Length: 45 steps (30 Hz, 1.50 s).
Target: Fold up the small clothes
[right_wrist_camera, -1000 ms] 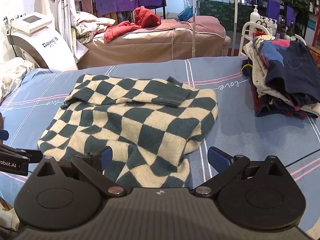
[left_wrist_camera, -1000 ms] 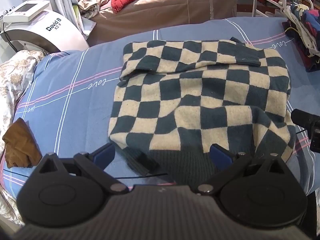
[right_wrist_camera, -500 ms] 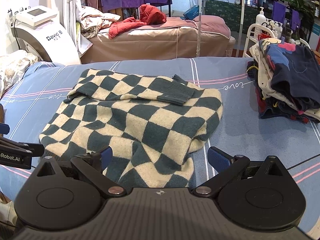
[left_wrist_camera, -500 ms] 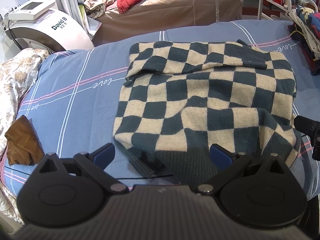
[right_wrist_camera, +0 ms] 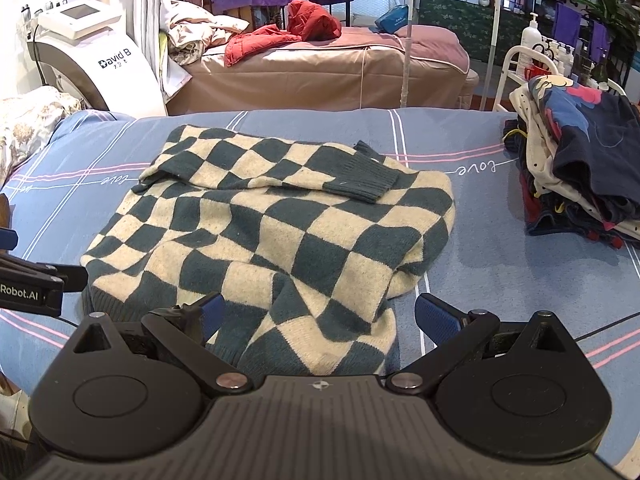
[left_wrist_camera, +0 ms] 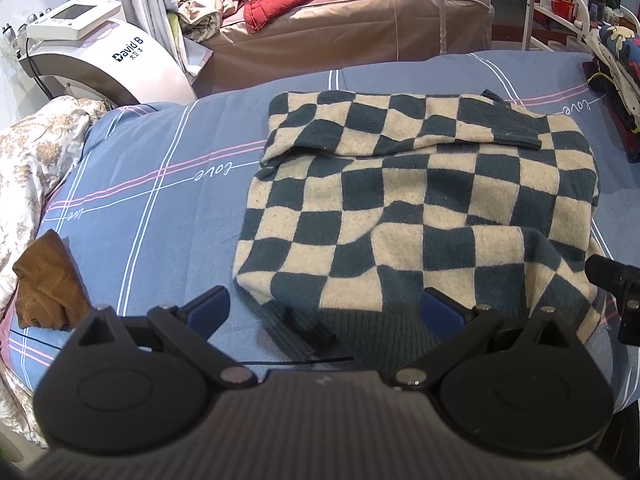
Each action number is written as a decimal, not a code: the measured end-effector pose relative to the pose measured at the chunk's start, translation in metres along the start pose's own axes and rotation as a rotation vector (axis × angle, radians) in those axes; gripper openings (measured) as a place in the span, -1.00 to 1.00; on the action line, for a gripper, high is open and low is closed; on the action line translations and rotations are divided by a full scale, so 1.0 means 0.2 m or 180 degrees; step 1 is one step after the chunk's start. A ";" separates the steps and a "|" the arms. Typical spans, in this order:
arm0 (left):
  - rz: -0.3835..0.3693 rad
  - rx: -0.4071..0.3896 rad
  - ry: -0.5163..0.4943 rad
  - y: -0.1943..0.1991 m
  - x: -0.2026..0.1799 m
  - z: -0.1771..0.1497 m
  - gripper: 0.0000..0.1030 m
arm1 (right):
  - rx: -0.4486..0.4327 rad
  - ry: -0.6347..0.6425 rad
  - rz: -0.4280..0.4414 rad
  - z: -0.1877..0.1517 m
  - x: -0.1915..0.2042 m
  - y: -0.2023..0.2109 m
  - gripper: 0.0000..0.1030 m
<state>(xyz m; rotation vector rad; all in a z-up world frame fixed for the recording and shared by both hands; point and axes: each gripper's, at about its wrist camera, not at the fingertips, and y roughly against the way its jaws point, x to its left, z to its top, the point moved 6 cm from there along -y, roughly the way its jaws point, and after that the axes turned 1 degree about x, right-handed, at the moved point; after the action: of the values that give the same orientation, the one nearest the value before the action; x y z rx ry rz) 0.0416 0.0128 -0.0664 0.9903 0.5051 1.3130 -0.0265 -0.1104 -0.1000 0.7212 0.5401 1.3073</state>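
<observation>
A checkered sweater in dark teal and cream lies partly folded on the blue bedsheet, one sleeve laid across its top with the ribbed cuff to the right. In the right wrist view the same sweater fills the middle. My left gripper is open, hovering over the sweater's near left hem corner. My right gripper is open above the near right corner, with cloth under its fingers. Neither holds anything.
A stack of folded clothes sits on the bed's right side. A brown cloth lies at the left edge beside a floral quilt. A white machine and a massage bed with red clothes stand beyond.
Both grippers have drawn back and risen slightly, so the sweater looks a little farther off. Both stay open and the sweater has not moved.
</observation>
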 end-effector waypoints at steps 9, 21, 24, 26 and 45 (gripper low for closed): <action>-0.0014 -0.0002 0.0014 -0.01 0.00 -0.01 1.00 | 0.0029 0.0046 0.0014 -0.01 0.02 0.00 1.00; -0.0021 0.0014 0.0047 -0.02 0.01 -0.02 1.00 | 0.0047 0.0049 0.0021 -0.01 0.03 -0.01 1.00; -0.0024 0.0022 0.0049 -0.03 0.01 -0.03 1.00 | 0.0049 0.0045 0.0029 -0.01 0.02 -0.01 1.00; -0.0038 0.0038 0.0052 -0.03 0.00 -0.03 1.00 | 0.0045 0.0053 0.0027 -0.01 0.02 -0.01 1.00; -0.0076 0.0144 0.0061 -0.09 -0.01 -0.05 1.00 | 0.0089 0.0067 0.0052 -0.02 0.03 -0.03 1.00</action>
<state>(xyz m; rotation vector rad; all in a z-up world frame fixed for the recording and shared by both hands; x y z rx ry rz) 0.0424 0.0148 -0.0874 1.0069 0.5617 1.2959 -0.0244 -0.1046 -0.1072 0.7369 0.5713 1.3262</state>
